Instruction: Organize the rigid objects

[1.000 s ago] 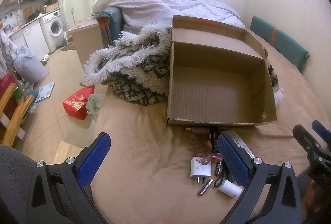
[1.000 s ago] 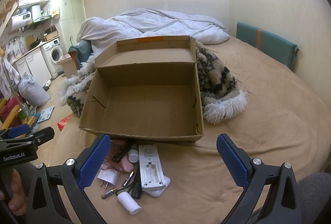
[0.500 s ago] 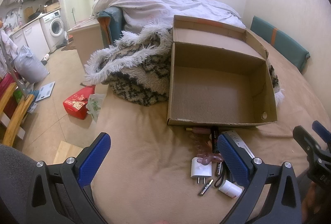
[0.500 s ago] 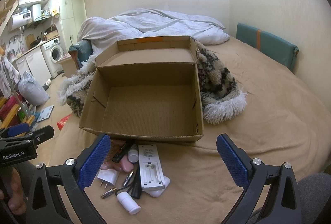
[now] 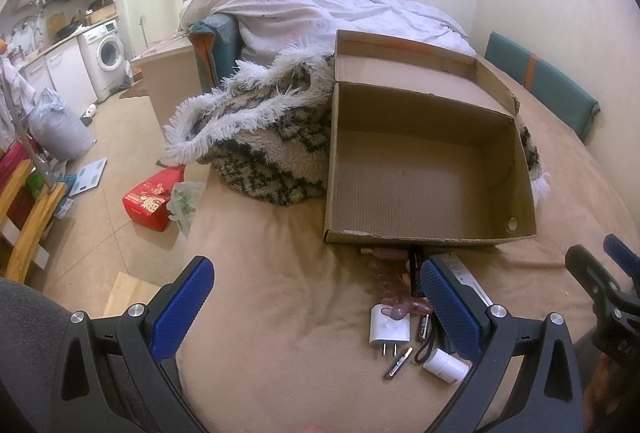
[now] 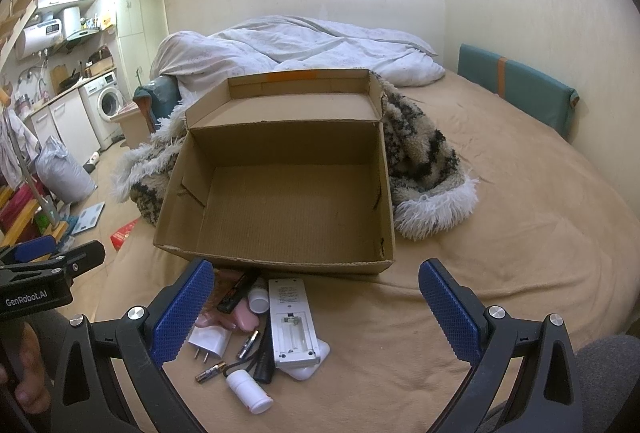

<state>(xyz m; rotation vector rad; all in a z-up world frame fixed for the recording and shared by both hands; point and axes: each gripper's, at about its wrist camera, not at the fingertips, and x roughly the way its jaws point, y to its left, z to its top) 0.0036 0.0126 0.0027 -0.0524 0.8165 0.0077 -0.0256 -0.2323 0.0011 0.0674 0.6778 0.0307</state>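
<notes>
Both hand-held grippers are held released, nothing between the pads. Left hand-held gripper (image 5: 316, 307) is hovered over the bed (image 5: 280, 313) near its front edge; right hand-held gripper (image 6: 316, 307) is hovered just right of it, also above the front edge. The left unit is also seen at the left margin of the right wrist view, gripped by a hand (image 6: 24, 365).

The box (image 6: 280, 209) is placed open on the bed, lid flap tilted back against a fuzzy blanket (image 6: 424, 169). Nothing is seen inside it.

The loose items are piled on the bed just in front of the box's near wall:
- remote (image 6: 291, 317), lying back-up with battery bay exposed, resting partly on a white pad (image 6: 316, 363)
- charger (image 6: 210, 341), prongs toward the front edge, at the left of the pile
- two batteries (image 6: 211, 372), separate, beside the charger
- white bottle (image 6: 249, 391) on its side, nearest the front edge
- second white bottle (image 6: 259, 299), near the box wall, touching the remote
- pink item (image 6: 240, 321) and a black stick (image 6: 236, 291), partly overlapped
- black cord (image 6: 262, 361), beside the remote

A duvet (image 6: 304, 45) is heaped at the far end of the bed.
</notes>
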